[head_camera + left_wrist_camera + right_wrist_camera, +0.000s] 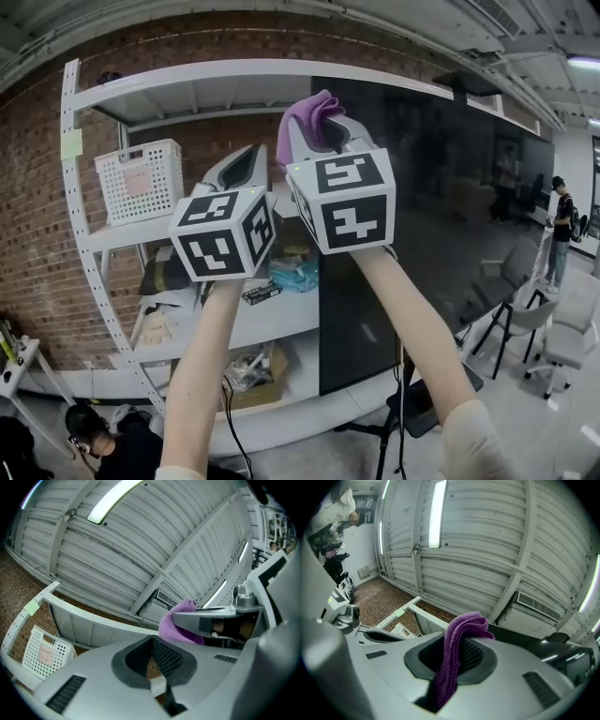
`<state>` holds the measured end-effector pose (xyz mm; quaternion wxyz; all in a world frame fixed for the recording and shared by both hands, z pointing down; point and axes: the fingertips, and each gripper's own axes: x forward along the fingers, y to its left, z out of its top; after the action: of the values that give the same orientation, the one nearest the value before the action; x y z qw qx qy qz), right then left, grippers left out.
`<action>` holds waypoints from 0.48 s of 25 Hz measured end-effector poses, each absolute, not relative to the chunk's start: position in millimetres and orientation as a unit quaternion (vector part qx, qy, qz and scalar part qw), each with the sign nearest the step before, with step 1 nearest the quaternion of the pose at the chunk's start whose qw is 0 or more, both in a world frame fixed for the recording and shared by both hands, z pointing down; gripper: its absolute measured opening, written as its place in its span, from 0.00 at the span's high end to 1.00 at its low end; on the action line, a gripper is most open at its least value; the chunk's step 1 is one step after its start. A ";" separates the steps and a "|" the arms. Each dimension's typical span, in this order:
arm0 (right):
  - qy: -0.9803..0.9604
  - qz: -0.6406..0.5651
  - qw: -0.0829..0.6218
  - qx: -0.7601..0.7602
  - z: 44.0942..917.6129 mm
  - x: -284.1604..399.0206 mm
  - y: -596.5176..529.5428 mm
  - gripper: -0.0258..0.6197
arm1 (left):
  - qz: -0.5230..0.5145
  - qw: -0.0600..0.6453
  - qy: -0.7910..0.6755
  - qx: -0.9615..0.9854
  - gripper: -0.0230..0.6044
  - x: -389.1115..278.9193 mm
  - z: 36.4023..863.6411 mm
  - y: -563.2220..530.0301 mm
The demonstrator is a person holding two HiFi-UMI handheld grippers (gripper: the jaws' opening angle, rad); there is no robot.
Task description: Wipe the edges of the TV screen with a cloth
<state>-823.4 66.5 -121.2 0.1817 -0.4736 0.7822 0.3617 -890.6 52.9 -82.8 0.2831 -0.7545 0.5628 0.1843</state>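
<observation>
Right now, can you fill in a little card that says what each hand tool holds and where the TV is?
Left gripper: fingers together, nothing in them
Right gripper: fingers shut on the purple cloth
Cloth place: up by the TV's top left corner; touching or not, cannot tell
TV: big dark screen, right of the white shelf
Basket: white, on the shelf

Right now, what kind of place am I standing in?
Probably a lab or workshop rather than a home: white shelving against a brick wall, a corrugated ceiling with strip lights, and office chairs near the big TV screen.
</observation>
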 end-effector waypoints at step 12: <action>0.764 0.429 0.189 -0.444 -159.7 -826.0 94.5 0.86 | 0.208 0.317 0.568 -0.731 0.94 -883.2 -120.0 71.3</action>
<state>-826.0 94.5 -159.7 0.1886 -0.4437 0.7641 0.4286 -883.2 71.3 -120.0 0.3165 -0.7311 0.5676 0.2076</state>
